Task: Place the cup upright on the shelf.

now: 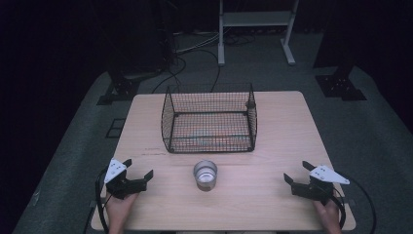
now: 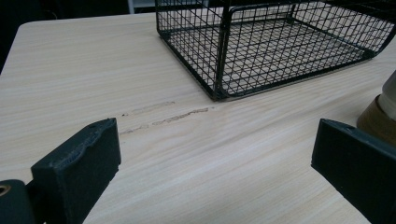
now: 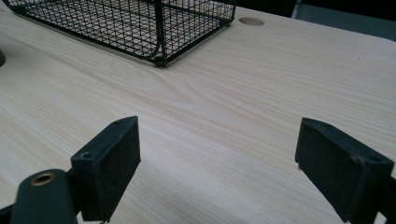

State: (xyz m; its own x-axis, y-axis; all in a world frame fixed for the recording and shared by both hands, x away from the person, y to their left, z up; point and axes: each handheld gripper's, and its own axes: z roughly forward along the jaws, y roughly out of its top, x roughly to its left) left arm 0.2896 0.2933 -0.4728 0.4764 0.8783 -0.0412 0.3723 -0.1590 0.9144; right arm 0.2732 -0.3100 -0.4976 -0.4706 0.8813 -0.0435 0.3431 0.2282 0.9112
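Note:
A black wire basket (image 1: pixel 210 103) stands on the middle of the wooden table (image 1: pixel 282 126); its corner shows in the left gripper view (image 2: pixel 261 51) and the right gripper view (image 3: pixel 140 28). A small metal cup (image 1: pixel 205 174) sits in front of it, and its edge shows at the right of the left gripper view (image 2: pixel 380 116). My left gripper (image 1: pixel 138 167) rests open near the front left. At the front right, my right gripper (image 1: pixel 296 171) is open too. Nothing lies between the jaws of my left gripper (image 2: pixel 215 154) or my right gripper (image 3: pixel 217 154).
A round hole (image 3: pixel 251 21) is cut in the tabletop beyond the basket. Scuff marks (image 2: pixel 163 116) run left of the basket's near corner. Past the table stand a white frame (image 1: pixel 255 29), dark stands and cables on a grey floor.

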